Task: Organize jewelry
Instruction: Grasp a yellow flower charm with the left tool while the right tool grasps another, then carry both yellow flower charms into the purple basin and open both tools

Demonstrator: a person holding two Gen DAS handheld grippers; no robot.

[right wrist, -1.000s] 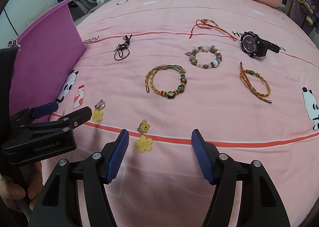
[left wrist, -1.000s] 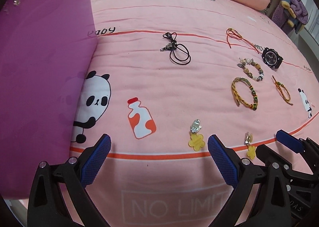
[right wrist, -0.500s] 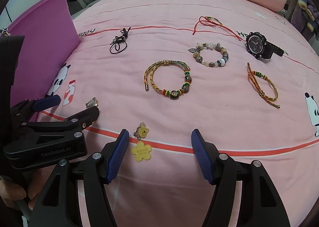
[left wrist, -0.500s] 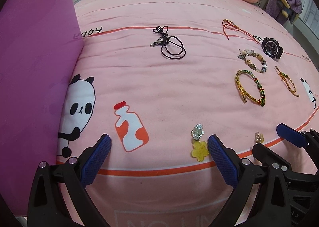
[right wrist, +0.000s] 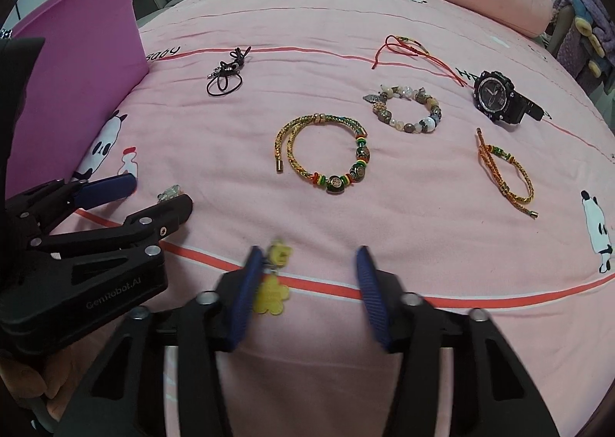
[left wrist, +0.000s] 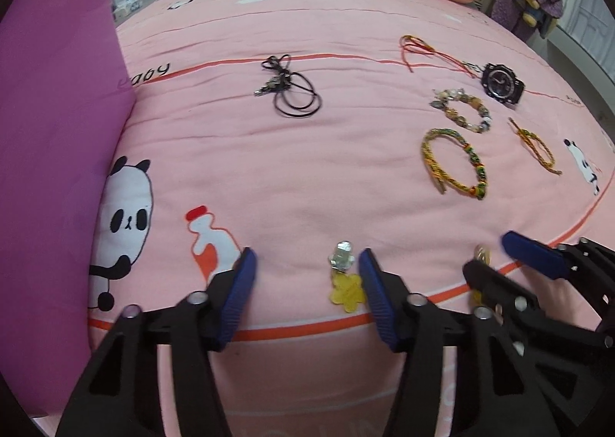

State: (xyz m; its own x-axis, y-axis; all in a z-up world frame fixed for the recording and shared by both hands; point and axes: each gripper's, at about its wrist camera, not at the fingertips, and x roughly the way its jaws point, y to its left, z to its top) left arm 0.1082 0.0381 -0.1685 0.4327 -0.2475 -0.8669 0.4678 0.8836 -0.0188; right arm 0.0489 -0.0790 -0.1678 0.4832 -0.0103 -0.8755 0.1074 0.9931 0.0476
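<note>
- Standing at the left edge of the pink bed (right wrist: 307,37), the purple bin (right wrist: 77,64) shows only its outer wall; what it holds cannot be told.
- The left hand-held gripper (left wrist: 307,283) is closing, jaws still apart, with a yellow flower charm (left wrist: 346,285) lying on the bed between them, just beside the right pad.
- The right hand-held gripper (right wrist: 307,285) is closing too, a second flower charm (right wrist: 273,293) between its jaws against the left pad.
- Farther up the bed lie a black cord necklace (right wrist: 226,75), braided bracelet (right wrist: 323,154), beaded bracelet (right wrist: 407,110), red string (right wrist: 415,49), thin gold bracelet (right wrist: 507,171) and black watch (right wrist: 496,97), all apart.
</note>
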